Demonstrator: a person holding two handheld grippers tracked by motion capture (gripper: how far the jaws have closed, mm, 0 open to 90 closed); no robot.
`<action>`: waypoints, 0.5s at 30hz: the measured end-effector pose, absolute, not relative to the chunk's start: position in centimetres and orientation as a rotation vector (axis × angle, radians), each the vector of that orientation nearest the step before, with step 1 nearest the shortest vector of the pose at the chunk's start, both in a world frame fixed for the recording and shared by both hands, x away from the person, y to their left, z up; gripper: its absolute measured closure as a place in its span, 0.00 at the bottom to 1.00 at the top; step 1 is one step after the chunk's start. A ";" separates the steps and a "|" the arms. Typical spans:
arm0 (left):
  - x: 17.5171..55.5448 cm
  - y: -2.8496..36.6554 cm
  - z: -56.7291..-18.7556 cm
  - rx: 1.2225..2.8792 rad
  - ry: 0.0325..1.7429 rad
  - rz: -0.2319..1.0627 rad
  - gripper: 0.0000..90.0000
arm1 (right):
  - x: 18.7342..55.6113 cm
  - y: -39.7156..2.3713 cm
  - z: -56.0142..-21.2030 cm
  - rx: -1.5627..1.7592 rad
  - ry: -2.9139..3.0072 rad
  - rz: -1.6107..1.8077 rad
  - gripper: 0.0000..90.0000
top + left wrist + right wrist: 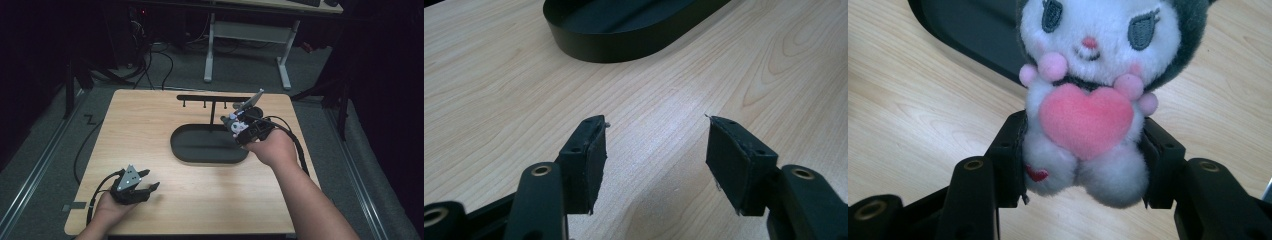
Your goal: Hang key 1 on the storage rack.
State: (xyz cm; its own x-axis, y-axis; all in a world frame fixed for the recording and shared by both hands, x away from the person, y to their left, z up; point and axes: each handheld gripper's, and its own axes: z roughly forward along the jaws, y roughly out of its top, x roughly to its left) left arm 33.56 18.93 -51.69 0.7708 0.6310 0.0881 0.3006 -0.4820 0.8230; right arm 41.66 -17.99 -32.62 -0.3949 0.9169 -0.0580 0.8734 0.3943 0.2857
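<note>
Right gripper (1083, 165) clamps plush toy (1090, 95) by its lower body; left gripper (656, 150) gapes empty.

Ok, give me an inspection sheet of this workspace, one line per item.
Surface: light wooden table, bare around the stand.
Job's things: plush toy with a pink heart, held above the table; black oval tray with a T-shaped hook rack rising from it.
Clutter: nothing seen.
Grippers: right tongs shut on the plush toy's lower body; left tongs open, nothing between them, low over the table near its front edge.
Cables: one trails from each gripper; more lie on the floor behind.
Surroundings: dark room, grey floor, white-legged desk beyond.
</note>
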 end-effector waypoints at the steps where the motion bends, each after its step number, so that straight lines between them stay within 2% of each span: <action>1: 33.6 18.9 -51.7 2.096 0.693 0.484 0.46 | 41.8 -17.9 -32.5 1.585 2.449 0.317 0.53; 15: 33.5 18.9 -51.7 2.095 0.689 0.479 0.46 | 43.4 -16.0 -31.2 1.545 2.450 0.333 0.53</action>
